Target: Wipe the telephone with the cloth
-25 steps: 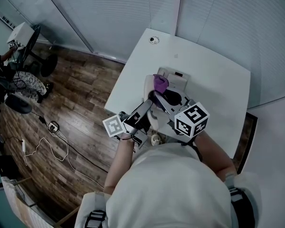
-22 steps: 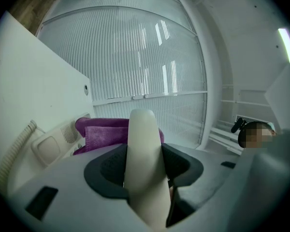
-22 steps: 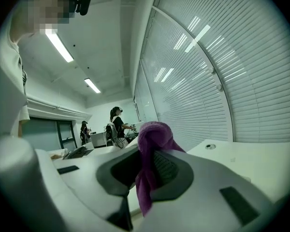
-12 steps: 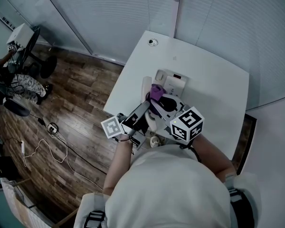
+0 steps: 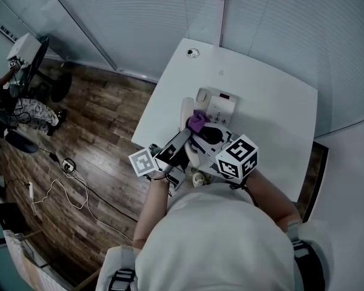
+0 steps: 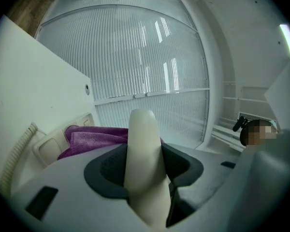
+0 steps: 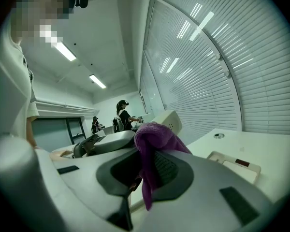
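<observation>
Clamping on the cream handset (image 6: 141, 129), the left gripper (image 6: 144, 173) has its fingers (image 6: 104, 166) closed against both sides of it. The handset stands up between the dark pads with its rounded end pointing away from the camera, and it is held off the telephone base (image 5: 218, 106).

The right gripper (image 7: 147, 173) has its fingers (image 7: 173, 170) pinched on a purple cloth (image 7: 154, 139). A bunched wad rises above the pads and a loose tail hangs down between them.

In the head view the two grippers converge from the near side, marker cubes toward the person. The cloth sits at the handset's upper part, directly over the near-left portion of the base. The left gripper view shows the cloth right behind the handset and spreading to its left. Whether they actually touch cannot be told.

The base lies flat around the middle of the white bench (image 5: 273, 96), nearer the left edge than the right and well apart from the far edge. Its coiled cord (image 6: 17, 153) runs along the bench at the base's left side. A round cable grommet (image 5: 192, 52) sits near the far-left corner of the bench.

Slatted blinds (image 5: 139, 17) run behind the bench. Left of the bench is a wood-plank floor (image 5: 91, 138) with a loose cable on it. The right gripper view shows people standing in the background.
</observation>
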